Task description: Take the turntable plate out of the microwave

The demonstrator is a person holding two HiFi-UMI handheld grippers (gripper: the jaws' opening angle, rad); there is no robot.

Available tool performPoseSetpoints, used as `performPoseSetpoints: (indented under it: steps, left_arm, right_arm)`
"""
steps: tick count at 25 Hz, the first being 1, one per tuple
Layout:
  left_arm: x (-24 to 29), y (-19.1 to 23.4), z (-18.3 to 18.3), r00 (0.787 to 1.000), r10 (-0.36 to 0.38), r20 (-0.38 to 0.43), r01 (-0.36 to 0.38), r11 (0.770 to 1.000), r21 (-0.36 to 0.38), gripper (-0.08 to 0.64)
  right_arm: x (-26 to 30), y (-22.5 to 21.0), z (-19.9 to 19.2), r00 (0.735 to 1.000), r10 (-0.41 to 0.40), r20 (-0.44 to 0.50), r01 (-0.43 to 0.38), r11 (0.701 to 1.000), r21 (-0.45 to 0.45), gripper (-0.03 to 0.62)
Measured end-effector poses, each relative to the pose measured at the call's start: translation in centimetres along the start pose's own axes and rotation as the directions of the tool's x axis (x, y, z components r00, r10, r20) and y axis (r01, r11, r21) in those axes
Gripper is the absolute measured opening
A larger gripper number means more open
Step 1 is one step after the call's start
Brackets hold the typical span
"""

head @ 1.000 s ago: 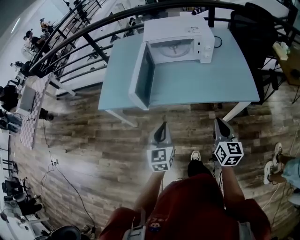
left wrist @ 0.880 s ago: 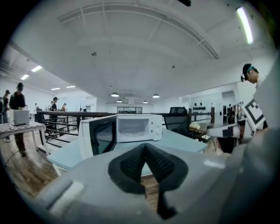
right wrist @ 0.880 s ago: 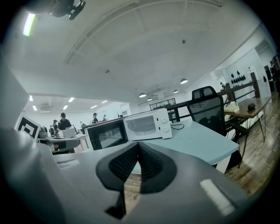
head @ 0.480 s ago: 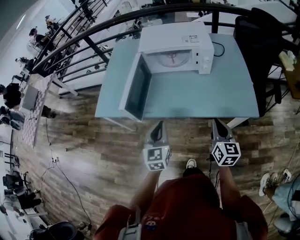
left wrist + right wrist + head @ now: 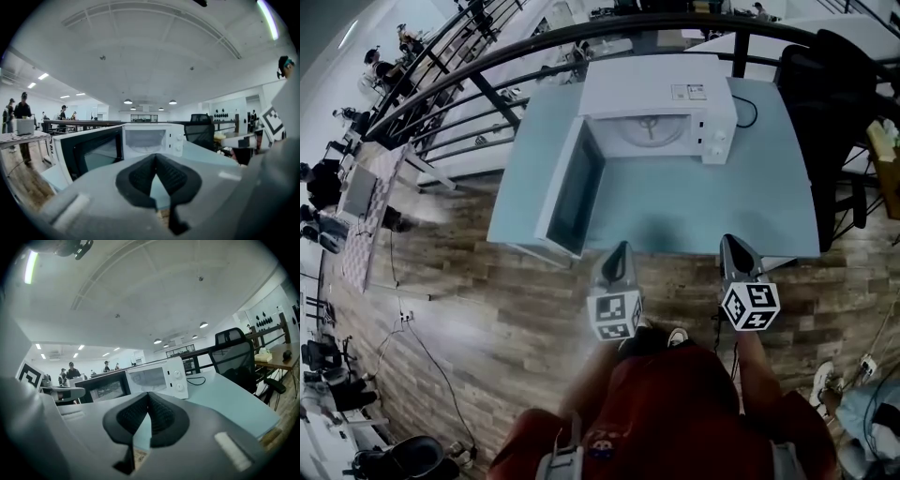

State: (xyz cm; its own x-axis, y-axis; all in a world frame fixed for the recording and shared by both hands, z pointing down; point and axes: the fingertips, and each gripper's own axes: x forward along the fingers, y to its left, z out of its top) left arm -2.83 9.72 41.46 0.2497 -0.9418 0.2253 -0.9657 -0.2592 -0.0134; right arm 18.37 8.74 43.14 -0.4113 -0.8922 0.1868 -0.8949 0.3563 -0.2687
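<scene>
Ahead of my left hand-held gripper [image 5: 622, 247] and right hand-held gripper [image 5: 729, 241]: microwave [image 5: 656, 89] on counter [image 5: 712, 206], door [image 5: 572, 192] swung open, turntable plate [image 5: 649, 127] inside. Both jaw pairs together.

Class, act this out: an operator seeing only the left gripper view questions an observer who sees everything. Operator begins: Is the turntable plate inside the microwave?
Observer: Yes, the head view shows the turntable plate lying inside the open microwave.
Operator: What about my right hand-held gripper?
Observer: The right hand-held gripper has its jaws shut, empty.
Operator: Anything beside the microwave?
Observer: A black cord lies on the table beside its dials.
</scene>
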Motion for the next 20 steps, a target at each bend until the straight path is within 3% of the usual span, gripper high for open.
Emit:
performPoseSetpoints:
  steps: [5,14,20]
  left_arm:
    - [3.4,1.6,-0.6,1.000,-0.023,-0.012,0.023,1.000,-0.009,0.000]
    - [11.1,6.5,1.5,0.997,-0.082,0.007,0.082,0.997,0.001,0.000]
    - [15.2,9.6,2.5,0.993,-0.115,0.024,0.114,0.993,0.033,0.000]
  right_arm:
    - [3.4,0.0,-0.5,1.000,-0.012,-0.025,0.012,1.000,-0.005,0.000]
    - [12.8,1.2,1.4,0.999,-0.035,-0.031,0.034,0.999,-0.029,0.000]
    - [18.1,2.6,2.4,0.998,-0.053,-0.033,0.050,0.995,-0.088,0.000]
